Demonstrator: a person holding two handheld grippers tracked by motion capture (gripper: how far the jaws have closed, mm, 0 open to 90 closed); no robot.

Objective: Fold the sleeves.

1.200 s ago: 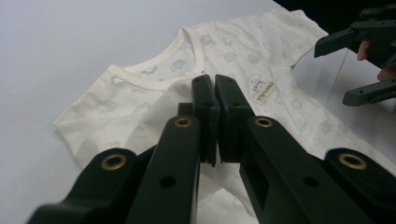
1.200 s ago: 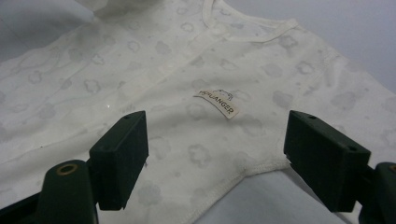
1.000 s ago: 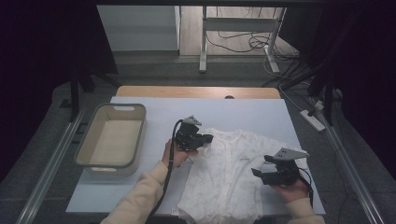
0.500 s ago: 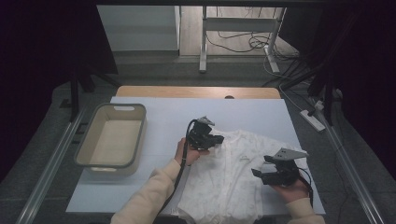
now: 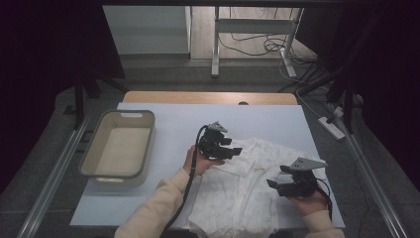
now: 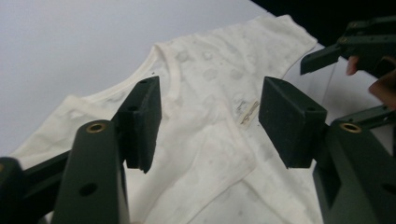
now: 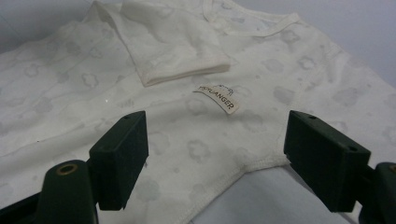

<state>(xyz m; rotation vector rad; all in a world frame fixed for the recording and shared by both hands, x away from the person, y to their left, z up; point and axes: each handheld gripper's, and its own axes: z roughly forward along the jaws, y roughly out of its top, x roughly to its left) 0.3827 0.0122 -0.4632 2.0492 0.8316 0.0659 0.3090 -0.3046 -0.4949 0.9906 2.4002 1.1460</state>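
A white patterned shirt lies flat on the pale table top, with one short sleeve folded in over its chest near a small label. My left gripper hovers just above the shirt by the collar. Its jaws have just been opening, and the left gripper stands open with no cloth between the pads. My right gripper stays low at the shirt's right side. The right gripper is open too, and the hem lies below it untouched.
A beige plastic basket stands at the left of the table with nothing in it. Bare table runs behind the shirt up to the wooden far edge. Metal rails flank the table.
The left gripper has moved right across the shirt's upper part and its jaws have parted. The right gripper has kept still.
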